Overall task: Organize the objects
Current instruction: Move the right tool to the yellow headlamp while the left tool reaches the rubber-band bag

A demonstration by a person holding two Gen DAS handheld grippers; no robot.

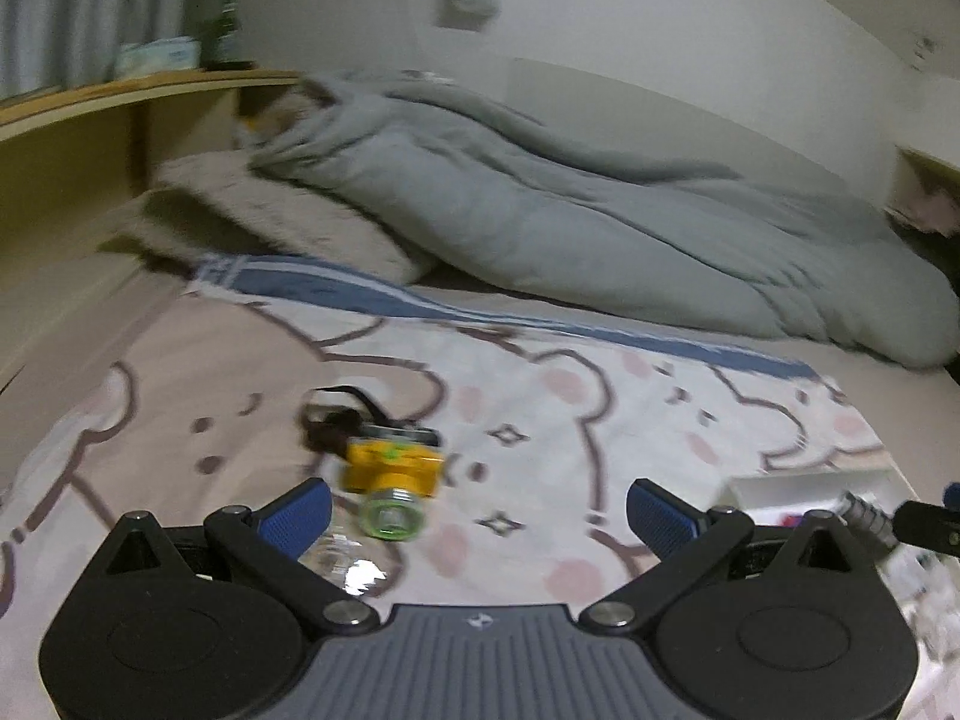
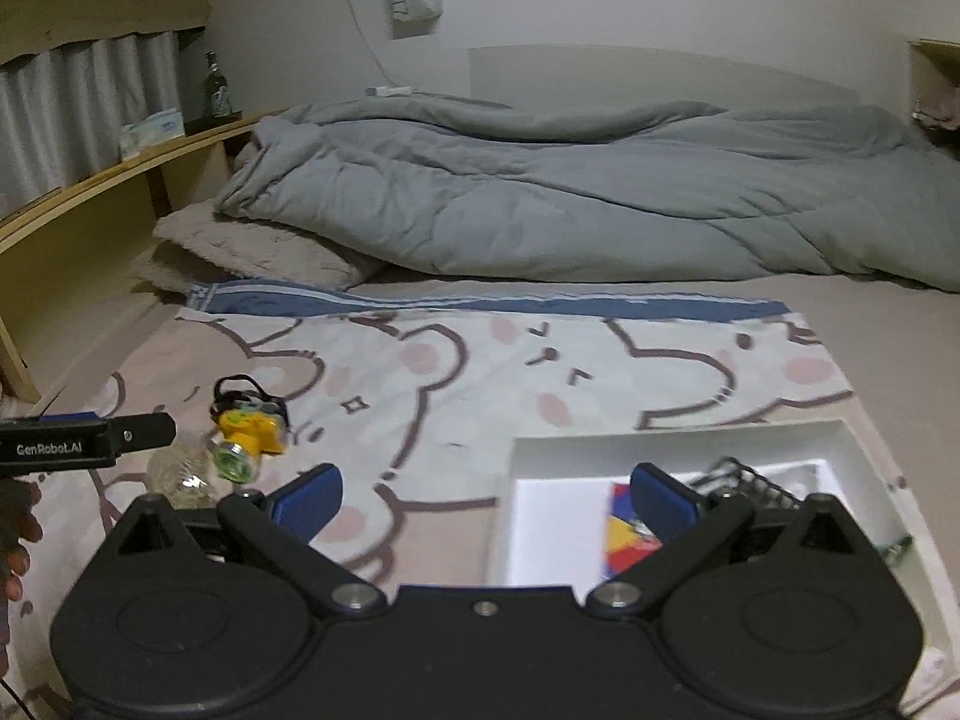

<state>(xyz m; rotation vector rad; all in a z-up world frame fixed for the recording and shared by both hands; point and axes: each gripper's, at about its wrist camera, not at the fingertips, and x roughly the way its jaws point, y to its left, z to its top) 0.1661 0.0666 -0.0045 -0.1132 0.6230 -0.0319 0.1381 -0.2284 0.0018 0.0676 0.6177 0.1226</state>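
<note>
Item: yellow headlamp [image 1: 393, 468] with black strap, lying on bear-print sheet [image 1: 540, 420] atop bed; clear lens end [image 1: 393, 519] turned toward left claw, strap end away, long axis thus running roughly along the line of approach. Position relative to left claw [image 1: 478, 510]: just ahead and left of centre, nearer the left blue pad [image 1: 297, 516] than the right one; not between the pads yet. Left claw spread wide, empty. Crumpled clear plastic piece [image 1: 345, 561] beside the left pad, just in front of the lamp lens, touching or nearly so; cannot tell which. Right claw [image 2: 487, 501] likewise spread wide and empty, hovering over the near left corner of white tray [image 2: 678, 438]; headlamp well off to its left, so left claw judged the nearer and the likelier to take it. Tray contents: coloured flat piece [image 2: 621, 534] and dark wire item [image 2: 750, 483], partly hidden. Background: grey quilt [image 2: 570, 192], beige pillow [image 2: 252, 252], wooden shelf [image 2: 120, 174] bearing green bottle [image 2: 216, 87] and tissue box [image 2: 153, 129]. Legible writing: "GenRobot.AI" on left claw body as seen from right camera [image 2: 48, 450]; wall hanging lettering too blurred to read with confidence.
</note>
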